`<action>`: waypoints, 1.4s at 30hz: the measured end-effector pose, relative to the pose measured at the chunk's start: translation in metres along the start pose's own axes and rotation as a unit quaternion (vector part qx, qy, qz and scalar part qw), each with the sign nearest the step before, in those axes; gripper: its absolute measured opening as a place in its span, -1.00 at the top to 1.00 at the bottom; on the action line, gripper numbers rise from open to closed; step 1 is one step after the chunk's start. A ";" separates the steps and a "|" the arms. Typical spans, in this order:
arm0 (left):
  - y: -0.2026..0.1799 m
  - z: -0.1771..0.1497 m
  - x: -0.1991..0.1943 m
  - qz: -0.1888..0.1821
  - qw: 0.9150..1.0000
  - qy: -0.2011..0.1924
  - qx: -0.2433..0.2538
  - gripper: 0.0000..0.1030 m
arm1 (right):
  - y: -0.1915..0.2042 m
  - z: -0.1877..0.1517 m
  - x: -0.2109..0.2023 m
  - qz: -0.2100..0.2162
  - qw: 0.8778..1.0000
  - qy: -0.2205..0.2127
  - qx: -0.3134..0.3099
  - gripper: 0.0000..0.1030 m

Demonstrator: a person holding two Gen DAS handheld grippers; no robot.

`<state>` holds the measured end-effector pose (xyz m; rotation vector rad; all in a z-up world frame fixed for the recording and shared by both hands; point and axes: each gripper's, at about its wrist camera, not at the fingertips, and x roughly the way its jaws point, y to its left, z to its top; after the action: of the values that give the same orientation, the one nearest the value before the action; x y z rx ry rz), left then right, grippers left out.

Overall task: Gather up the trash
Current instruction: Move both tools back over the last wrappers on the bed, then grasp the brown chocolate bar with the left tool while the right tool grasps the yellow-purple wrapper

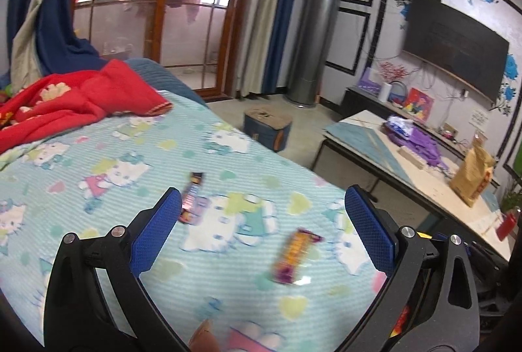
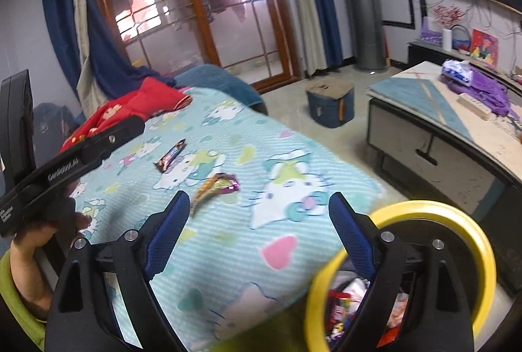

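**Snack wrappers lie on the cartoon-cat sheet, both grippers empty**

Two crinkled foil snack wrappers lie on a pale blue bed sheet printed with white cartoon cats (image 1: 98,156). The dark brown and purple wrapper (image 1: 192,198) lies farther up the sheet; in the left wrist view it is just beside the tip of that gripper's left-hand blue finger (image 1: 156,231), and contact cannot be told. The orange and purple wrapper (image 1: 295,251) lies nearer the bed's edge, apart from the first, and in the left wrist view between the two fingers but ahead of them.

The left gripper (image 1: 261,205) has its blue-padded jaws spread wide with nothing pressed between them. The right gripper (image 2: 259,211) also stands wide, nothing in its jaws; it hangs over the sheet, short of both wrappers.

A round yellow-rimmed waste bin (image 2: 469,221) stands beside the bed at lower right in the right wrist view, with coloured packaging inside. A red blanket (image 1: 65,100) is bunched at the far end of the bed. A low table (image 1: 359,127) stands across the floor.
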<state>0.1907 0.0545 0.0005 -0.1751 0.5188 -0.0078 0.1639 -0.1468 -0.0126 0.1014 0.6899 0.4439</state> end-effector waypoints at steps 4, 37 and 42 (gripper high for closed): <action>0.026 0.004 0.016 0.022 1.000 0.016 -0.001 -0.78 | 0.013 0.005 0.028 0.008 1.000 0.023 0.000 -0.64; 0.080 -0.012 0.120 -0.002 0.985 0.167 -0.041 0.68 | 0.036 -0.019 0.098 0.003 0.996 0.089 0.012 0.61; 0.074 -0.014 0.113 -0.007 0.985 0.168 -0.032 0.73 | 0.034 -0.022 0.091 0.007 0.996 0.090 0.012 0.65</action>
<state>0.2793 0.1196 -0.0800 -0.2428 0.8542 -0.0351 0.2002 -0.0780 -0.0755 0.0897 0.8726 0.4611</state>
